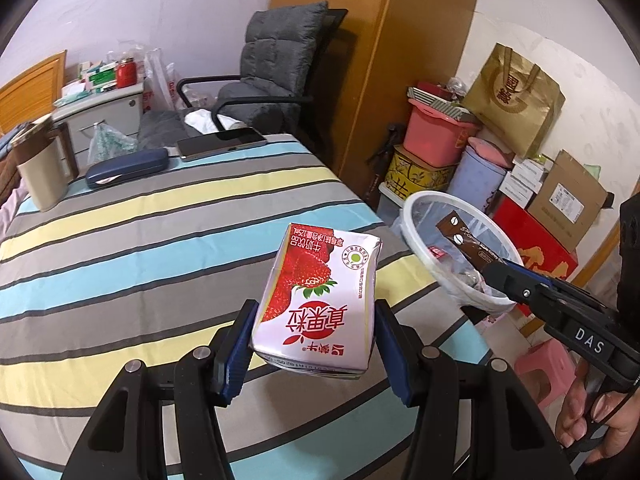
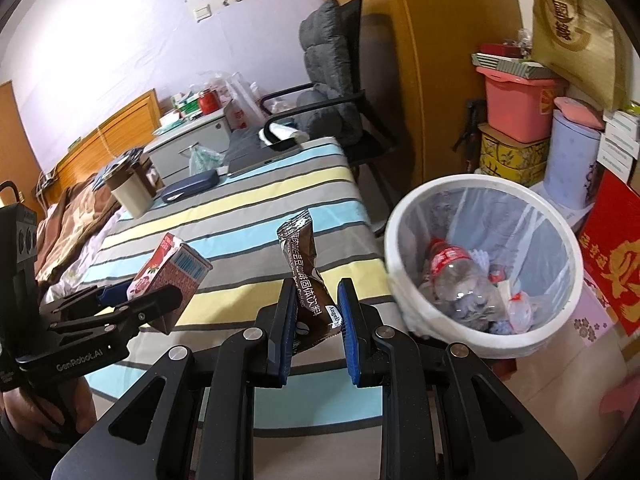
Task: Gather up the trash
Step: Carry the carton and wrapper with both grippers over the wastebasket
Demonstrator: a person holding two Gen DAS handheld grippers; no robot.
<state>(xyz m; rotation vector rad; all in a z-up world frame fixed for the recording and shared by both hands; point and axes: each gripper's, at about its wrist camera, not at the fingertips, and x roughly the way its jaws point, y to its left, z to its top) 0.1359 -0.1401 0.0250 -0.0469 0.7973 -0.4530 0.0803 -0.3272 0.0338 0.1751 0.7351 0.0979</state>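
Observation:
My left gripper (image 1: 314, 336) is shut on a pink strawberry milk carton (image 1: 320, 296), held above the striped table (image 1: 160, 240); the carton also shows in the right wrist view (image 2: 170, 272). My right gripper (image 2: 316, 312) is shut on a brown coffee sachet (image 2: 306, 276), held above the table's right edge, left of the bin. In the left wrist view the sachet (image 1: 466, 244) hangs in front of the bin's mouth. The white bin (image 2: 400, 248) with a clear liner stands on the floor right of the table and holds a plastic bottle (image 2: 452, 268) and wrappers.
At the table's far end lie a dark blue glasses case (image 1: 128, 168), a tablet (image 1: 222, 142) and a beige cup (image 1: 40, 176). A grey padded chair (image 1: 272, 80) stands behind. Boxes, a pink tub (image 1: 436, 136) and a gold bag (image 1: 516, 100) are stacked beyond the bin.

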